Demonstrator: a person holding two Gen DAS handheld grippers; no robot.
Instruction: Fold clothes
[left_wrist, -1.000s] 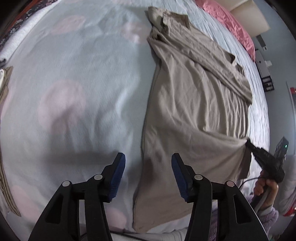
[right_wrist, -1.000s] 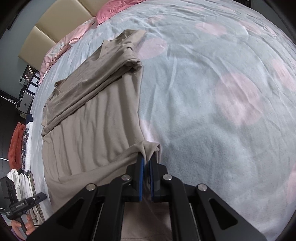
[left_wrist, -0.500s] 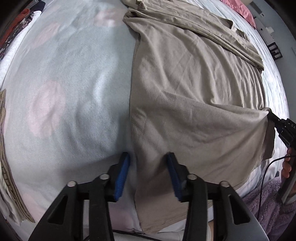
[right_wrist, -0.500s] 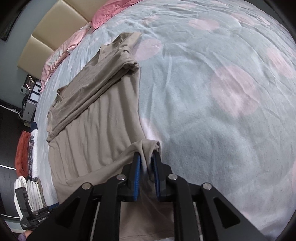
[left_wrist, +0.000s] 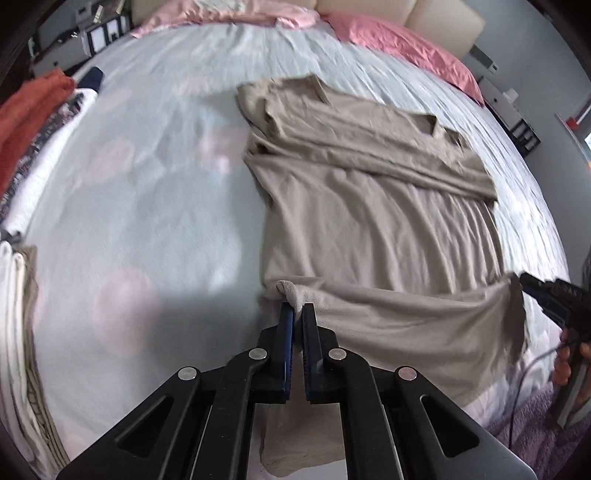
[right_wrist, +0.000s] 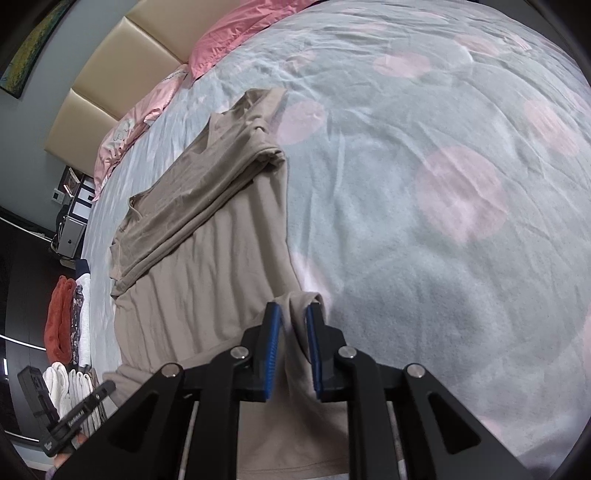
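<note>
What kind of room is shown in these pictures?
Most likely a bedroom: a wide bed with a pale blue bedspread, pink pillows against a beige padded headboard.

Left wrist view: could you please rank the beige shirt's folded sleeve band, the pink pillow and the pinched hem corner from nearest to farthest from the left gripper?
From the left gripper:
1. Pinched hem corner, right at the fingertips.
2. Folded sleeve band, across the shirt's far end, mid-bed.
3. Pink pillow, at the headboard, upper right.
</note>
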